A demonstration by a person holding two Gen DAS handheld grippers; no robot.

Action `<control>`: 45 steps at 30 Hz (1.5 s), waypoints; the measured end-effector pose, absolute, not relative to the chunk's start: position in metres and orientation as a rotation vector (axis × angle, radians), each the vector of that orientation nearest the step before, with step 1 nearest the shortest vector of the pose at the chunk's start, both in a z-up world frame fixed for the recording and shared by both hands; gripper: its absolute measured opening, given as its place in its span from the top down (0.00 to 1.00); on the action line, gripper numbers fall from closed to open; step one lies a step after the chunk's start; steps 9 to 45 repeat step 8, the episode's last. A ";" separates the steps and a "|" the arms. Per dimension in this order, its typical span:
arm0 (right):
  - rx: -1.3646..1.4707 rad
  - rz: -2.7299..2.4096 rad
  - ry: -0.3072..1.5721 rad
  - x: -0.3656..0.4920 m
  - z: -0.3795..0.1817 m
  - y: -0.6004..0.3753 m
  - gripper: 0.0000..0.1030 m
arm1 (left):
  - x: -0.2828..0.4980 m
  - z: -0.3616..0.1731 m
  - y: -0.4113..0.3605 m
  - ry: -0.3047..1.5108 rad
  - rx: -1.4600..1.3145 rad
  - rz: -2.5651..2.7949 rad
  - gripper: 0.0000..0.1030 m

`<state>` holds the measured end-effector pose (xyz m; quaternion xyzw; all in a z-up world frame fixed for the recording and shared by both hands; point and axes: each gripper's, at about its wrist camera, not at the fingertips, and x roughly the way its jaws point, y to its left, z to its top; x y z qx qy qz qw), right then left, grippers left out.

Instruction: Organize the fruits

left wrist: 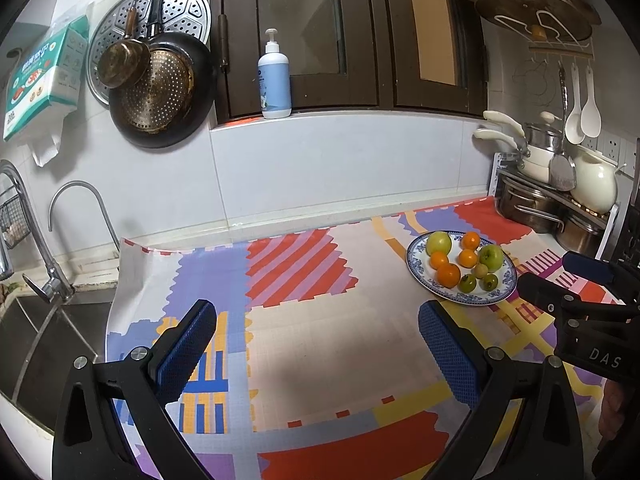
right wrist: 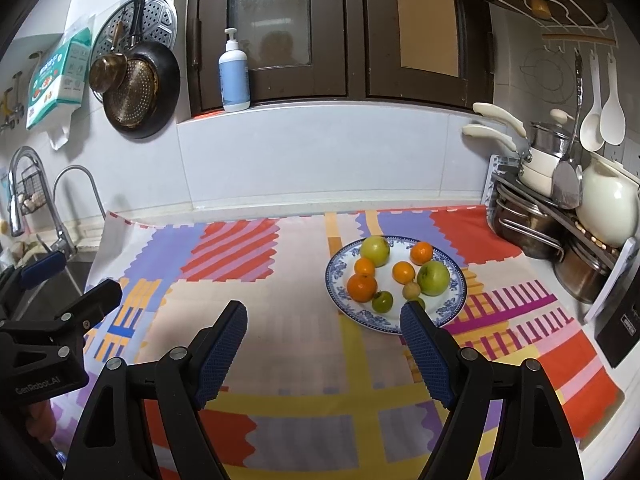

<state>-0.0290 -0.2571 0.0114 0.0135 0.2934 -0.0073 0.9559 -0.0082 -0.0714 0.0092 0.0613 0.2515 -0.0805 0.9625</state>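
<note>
Item: round white china plate with blue floral rim [right wrist: 452, 308], on a patchwork-print cloth [right wrist: 304, 364] covering the counter. Holds two green apples [right wrist: 433, 278], four oranges [right wrist: 361, 287] and three small greenish fruits [right wrist: 382, 301], all gathered on it (fits a sorted end or a starting pile).

Left gripper [left wrist: 316, 350] and right gripper [right wrist: 324, 352]: jaws spread wide, empty, hovering short of the plate, seemingly for reach.

Lettering: "DAS", "GenRobot.AI".

Patterned mat [right wrist: 304, 344] spread over the worktop. At the left edge — sink [left wrist: 44, 336] with curved faucet [left wrist: 76, 200]. On the window ledge — pump bottle [left wrist: 274, 80]. Hung on the wall: frying pan [left wrist: 160, 92]. At the right edge: stacked steel pots [right wrist: 532, 220], white kettle [right wrist: 608, 212].
</note>
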 end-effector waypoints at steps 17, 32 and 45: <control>0.027 -0.012 0.599 -0.028 0.011 -0.259 0.23 | -0.007 0.008 -0.070 0.513 0.122 -0.164 0.00; 0.027 -0.012 0.599 -0.028 0.011 -0.259 0.23 | -0.007 0.008 -0.070 0.513 0.122 -0.164 0.00; 0.027 -0.012 0.599 -0.028 0.011 -0.259 0.23 | -0.007 0.008 -0.070 0.513 0.122 -0.164 0.00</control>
